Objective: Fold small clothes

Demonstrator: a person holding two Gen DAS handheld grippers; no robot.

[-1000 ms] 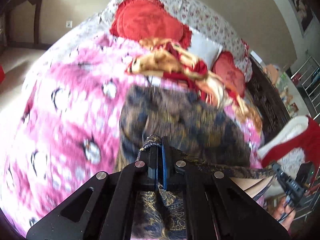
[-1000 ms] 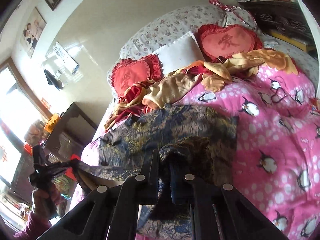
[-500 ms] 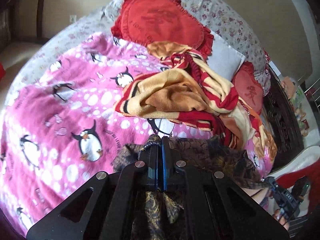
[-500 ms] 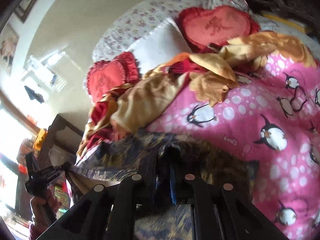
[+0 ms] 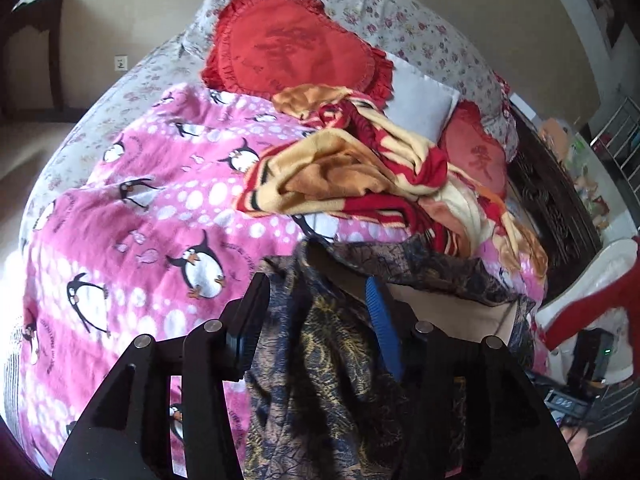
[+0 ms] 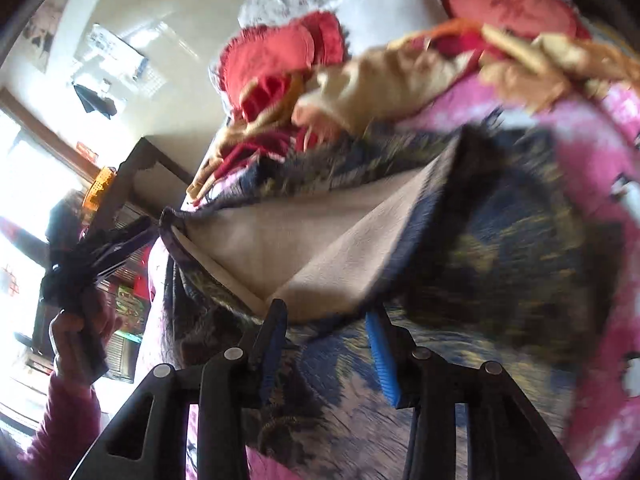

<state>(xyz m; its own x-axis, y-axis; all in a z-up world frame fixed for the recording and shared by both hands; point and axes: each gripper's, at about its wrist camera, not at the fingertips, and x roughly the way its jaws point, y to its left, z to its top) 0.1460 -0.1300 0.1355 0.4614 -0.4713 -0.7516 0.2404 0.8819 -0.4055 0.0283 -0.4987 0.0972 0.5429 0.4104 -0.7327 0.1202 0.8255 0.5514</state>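
Dark patterned garment (image 5: 320, 344): woven cloth with a plain matt beige lining. Penguin blanket (image 5: 140, 220): soft, fleecy pink cloth. Heart cushion (image 5: 296, 56): red fabric, frilled edge. Gripper (image 5: 316, 312) fingers: matt black plastic, ribbed blue pads, metal rivets.

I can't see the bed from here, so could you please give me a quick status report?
Left claw and right claw both just opened, not gripping. Dark garment lies between both, beige lining showing. Striped blanket heaped just beyond.
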